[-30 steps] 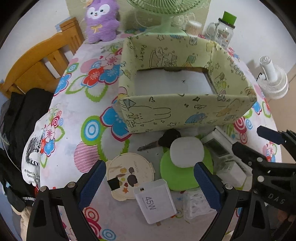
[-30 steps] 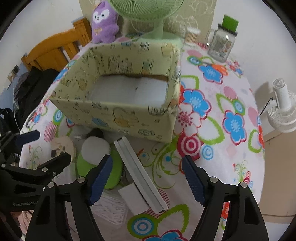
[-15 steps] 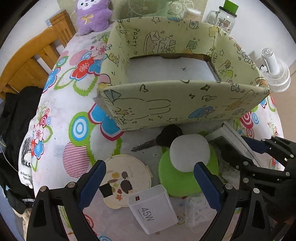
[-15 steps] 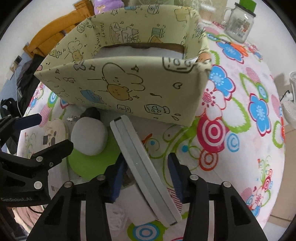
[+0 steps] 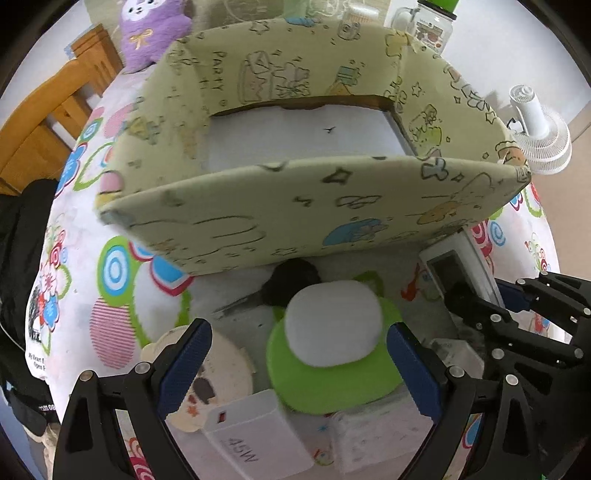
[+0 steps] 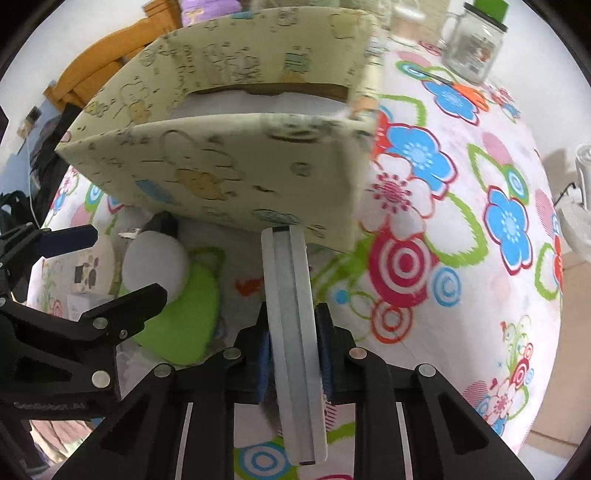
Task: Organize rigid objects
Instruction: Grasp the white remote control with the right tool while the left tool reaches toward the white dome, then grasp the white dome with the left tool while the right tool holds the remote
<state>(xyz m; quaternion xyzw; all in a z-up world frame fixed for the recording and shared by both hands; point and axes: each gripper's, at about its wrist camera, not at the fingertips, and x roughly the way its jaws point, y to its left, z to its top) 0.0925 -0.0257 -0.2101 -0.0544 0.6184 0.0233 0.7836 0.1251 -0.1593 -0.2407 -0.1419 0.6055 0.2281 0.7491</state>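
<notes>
Only the right wrist view shows the right gripper [image 6: 291,360] clamped edge-on around one flat white slab device [image 6: 291,332], its jaws having just closed on it. The left wrist view alone shows the left gripper [image 5: 299,365], jaws wide apart, over one white pebble-like case [image 5: 334,323] on one green disc [image 5: 332,380], just before the cartoon-print fabric box [image 5: 295,214]; one white charger [image 5: 258,435] is blurred, possibly plastic

Pale yellow-green box [image 5: 295,218] w/ cartoon doodles; white tablecloth [image 6: 461,221] w/ blue, red & green flowers; lime-green disc [image 5: 332,384] under white pad [image 5: 332,325]; purple plush [image 5: 151,29].
</notes>
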